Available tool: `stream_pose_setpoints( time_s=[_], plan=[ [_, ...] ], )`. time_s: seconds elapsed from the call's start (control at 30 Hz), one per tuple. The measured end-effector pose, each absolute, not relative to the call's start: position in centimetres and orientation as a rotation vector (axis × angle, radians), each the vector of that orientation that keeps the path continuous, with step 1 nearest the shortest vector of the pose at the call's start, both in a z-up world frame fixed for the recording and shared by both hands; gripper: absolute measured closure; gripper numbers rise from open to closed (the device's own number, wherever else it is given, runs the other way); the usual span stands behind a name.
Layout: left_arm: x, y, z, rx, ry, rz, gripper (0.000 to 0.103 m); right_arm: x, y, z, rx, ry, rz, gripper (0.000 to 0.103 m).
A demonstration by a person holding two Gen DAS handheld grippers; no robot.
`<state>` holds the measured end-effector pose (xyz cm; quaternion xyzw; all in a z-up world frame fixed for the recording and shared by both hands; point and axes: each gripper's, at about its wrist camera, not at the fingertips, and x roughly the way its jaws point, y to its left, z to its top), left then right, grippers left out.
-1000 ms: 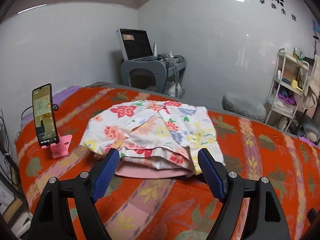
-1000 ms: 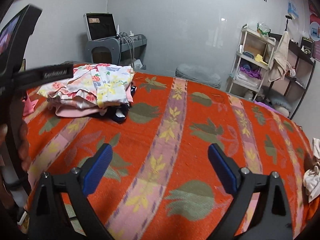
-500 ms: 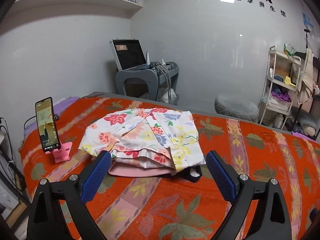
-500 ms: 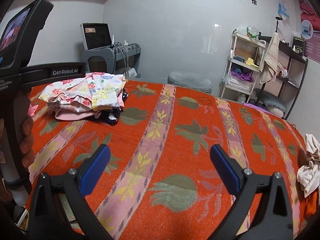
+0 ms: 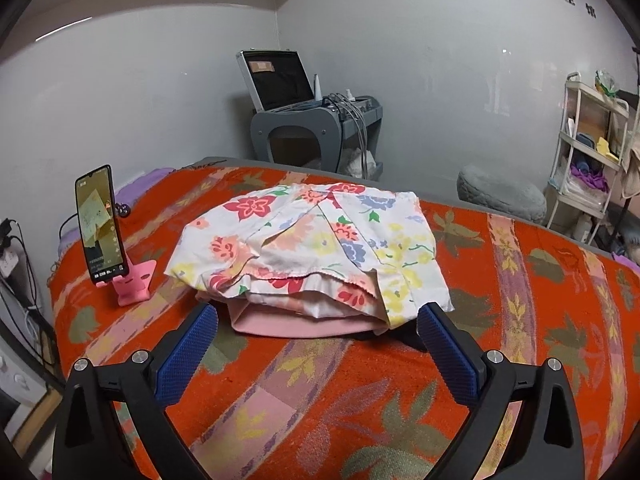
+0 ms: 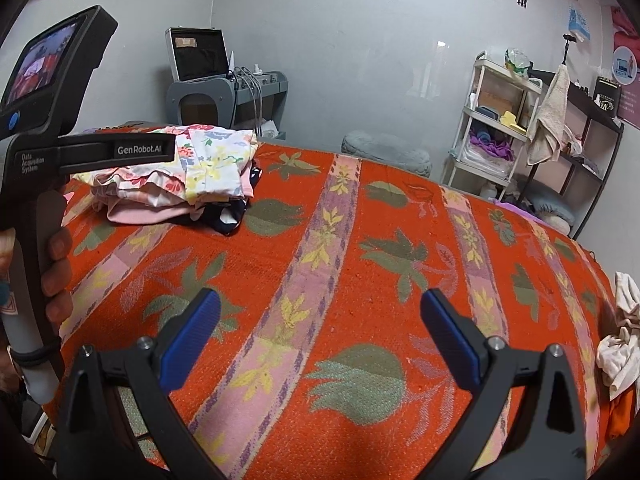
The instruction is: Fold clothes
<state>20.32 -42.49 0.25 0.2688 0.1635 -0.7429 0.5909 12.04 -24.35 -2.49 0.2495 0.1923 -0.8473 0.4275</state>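
A phone (image 5: 101, 224) on a pink stand (image 5: 134, 285) sits near the bed's (image 5: 360, 380) left edge, beside the folded clothes stack (image 5: 316, 248). Crumpled cloth (image 6: 620, 344) lies at the right edge. Left gripper (image 5: 316, 346) jaws are spread, the stack just beyond them. Right gripper (image 6: 320, 332) jaws are spread over bare cover, the stack well apart to the left.

We see a coarse woven cloth bedspread (image 5: 400, 380), a soft printed cotton-like garment (image 5: 312, 240) at frame centre, matt black plastic gripper arms with textured blue pads (image 5: 188, 352), a glossy phone (image 5: 100, 224) at left, and a metal-edged case (image 5: 280, 78) above.
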Motion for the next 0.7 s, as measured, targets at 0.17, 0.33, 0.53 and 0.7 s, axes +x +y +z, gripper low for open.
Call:
stream_pose_setpoints(
  time_s=[0.17,0.33,0.53,0.7],
  plan=[
    [20.52,-43.0,0.03,0.629,0.402,-1.732,0.003,11.99,-24.54,-2.61,0.63,0.479,-2.115,0.002],
    [20.52,-43.26,0.0,0.634,0.408,-1.739,0.003,11.87,-24.69,-2.72,0.636,0.486,-2.115,0.002],
    [20.59,-43.01,0.27,0.629,0.401,-1.745,0.003,11.89,-24.64,-2.94,0.646,0.483,-2.114,0.002],
    [20.68,-42.99,0.38,0.631,0.399,-1.745,0.003,11.97,-24.54,-3.01,0.651,0.478,-2.116,0.002]
  ],
)
